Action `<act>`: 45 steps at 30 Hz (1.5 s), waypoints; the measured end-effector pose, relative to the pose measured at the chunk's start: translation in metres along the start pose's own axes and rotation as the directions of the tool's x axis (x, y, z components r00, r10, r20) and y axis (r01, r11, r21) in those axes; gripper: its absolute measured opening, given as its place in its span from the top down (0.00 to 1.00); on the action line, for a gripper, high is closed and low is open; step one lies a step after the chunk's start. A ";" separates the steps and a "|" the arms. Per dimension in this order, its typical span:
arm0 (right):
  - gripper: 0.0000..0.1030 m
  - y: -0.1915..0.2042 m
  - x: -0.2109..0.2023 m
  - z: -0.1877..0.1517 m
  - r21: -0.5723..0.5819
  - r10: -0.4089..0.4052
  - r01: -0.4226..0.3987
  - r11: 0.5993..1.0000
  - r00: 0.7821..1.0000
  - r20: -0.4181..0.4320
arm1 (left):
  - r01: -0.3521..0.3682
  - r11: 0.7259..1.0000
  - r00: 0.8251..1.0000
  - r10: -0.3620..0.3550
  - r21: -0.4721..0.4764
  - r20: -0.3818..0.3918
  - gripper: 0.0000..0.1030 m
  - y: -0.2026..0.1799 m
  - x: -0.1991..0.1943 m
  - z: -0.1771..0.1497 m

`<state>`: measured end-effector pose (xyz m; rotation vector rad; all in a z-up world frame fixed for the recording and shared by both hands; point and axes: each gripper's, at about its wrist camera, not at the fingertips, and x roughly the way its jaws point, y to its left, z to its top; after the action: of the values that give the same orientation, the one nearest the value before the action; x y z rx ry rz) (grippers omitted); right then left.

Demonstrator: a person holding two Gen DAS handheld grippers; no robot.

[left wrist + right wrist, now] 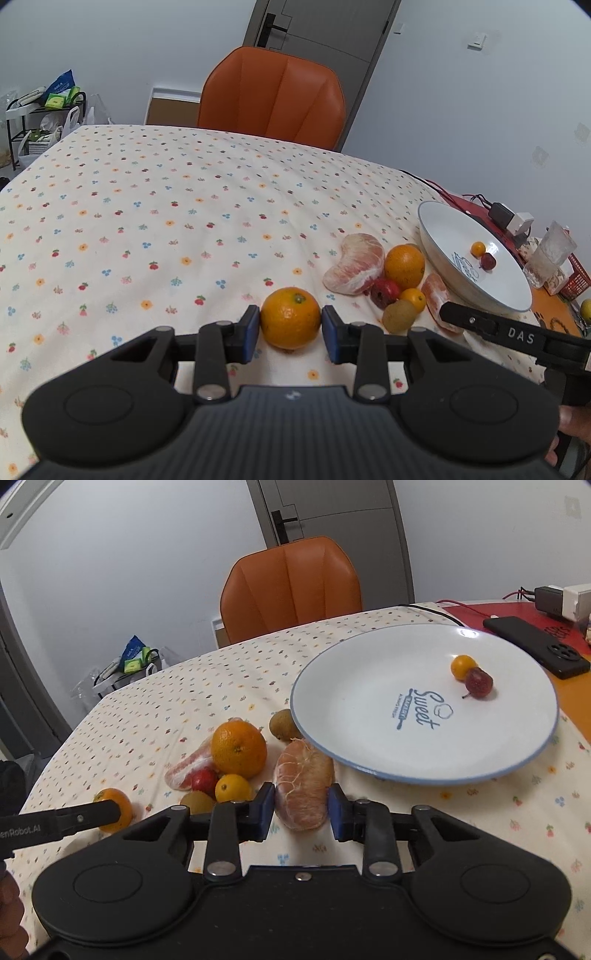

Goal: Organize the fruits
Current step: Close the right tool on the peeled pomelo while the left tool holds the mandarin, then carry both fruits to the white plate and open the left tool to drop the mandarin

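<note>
My left gripper (291, 326) is shut on a whole orange (290, 317) that rests on the flowered tablecloth (166, 221). Over by the plate, my right gripper (301, 805) is shut on a peeled citrus piece (304, 775), its blue pads pressing both sides. The white plate (351, 686) behind it holds a small orange fruit (463, 666) and a small red fruit (479, 683). Between the grippers lie a pink pomelo segment (354, 266), another orange (239, 747), a red fruit (204, 779), a small orange (232, 788) and two kiwis (282, 725).
An orange chair (273, 92) stands at the table's far side. To the right of the plate are a black phone (535, 646), chargers with cables (561, 598) on a red mat, a glass (550, 254) and a red basket (576, 277). A person's hand (572, 424) shows at lower right.
</note>
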<state>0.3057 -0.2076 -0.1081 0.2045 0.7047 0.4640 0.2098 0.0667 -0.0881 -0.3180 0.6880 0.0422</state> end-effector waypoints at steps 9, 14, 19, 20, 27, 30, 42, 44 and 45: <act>0.71 -0.006 -0.026 -0.013 0.007 0.012 -0.011 1.000 0.999 -0.031 | -0.012 1.000 1.000 0.012 0.005 0.000 0.66 -0.003 -0.004 -0.003; 0.66 -0.004 -0.024 -0.010 -0.005 0.003 -0.003 1.000 1.000 -0.013 | -0.017 1.000 1.000 0.017 0.011 -0.001 0.66 -0.004 -0.002 -0.004; 0.59 0.003 -0.013 -0.008 -0.025 -0.015 0.015 1.000 1.000 -0.009 | -0.028 0.999 0.999 0.029 0.038 -0.013 0.65 -0.006 0.004 -0.004; 0.58 0.004 -0.011 -0.007 -0.028 -0.019 0.019 0.999 1.000 -0.008 | -0.030 0.999 0.999 0.031 0.038 -0.019 0.65 -0.006 0.006 -0.005; 0.59 0.010 -0.007 -0.006 -0.058 -0.049 0.049 0.997 0.999 -0.011 | -0.022 0.999 1.000 0.022 0.028 -0.008 0.65 -0.003 0.010 -0.004; 0.63 0.012 -0.008 -0.006 -0.074 -0.065 0.064 0.995 0.998 -0.019 | -0.014 1.000 1.000 0.015 0.014 -0.006 0.65 0.000 0.009 -0.005; 0.67 0.004 -0.035 -0.004 -0.013 -0.025 0.025 1.000 0.999 0.041 | 0.014 0.999 0.999 -0.015 0.036 0.035 0.65 -0.018 -0.017 -0.002; 0.67 0.003 -0.040 -0.002 -0.013 -0.021 0.022 1.000 0.999 0.050 | 0.020 0.999 0.999 -0.022 0.044 0.042 0.65 -0.024 -0.021 -0.001; 0.67 0.003 -0.043 -0.002 -0.012 -0.020 0.021 1.000 0.998 0.055 | 0.023 0.999 0.999 -0.025 0.047 0.045 0.65 -0.026 -0.023 0.000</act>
<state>0.2753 -0.2255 -0.0838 0.1973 0.6496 0.4417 0.1958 0.0435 -0.0666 -0.2801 0.6387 0.0107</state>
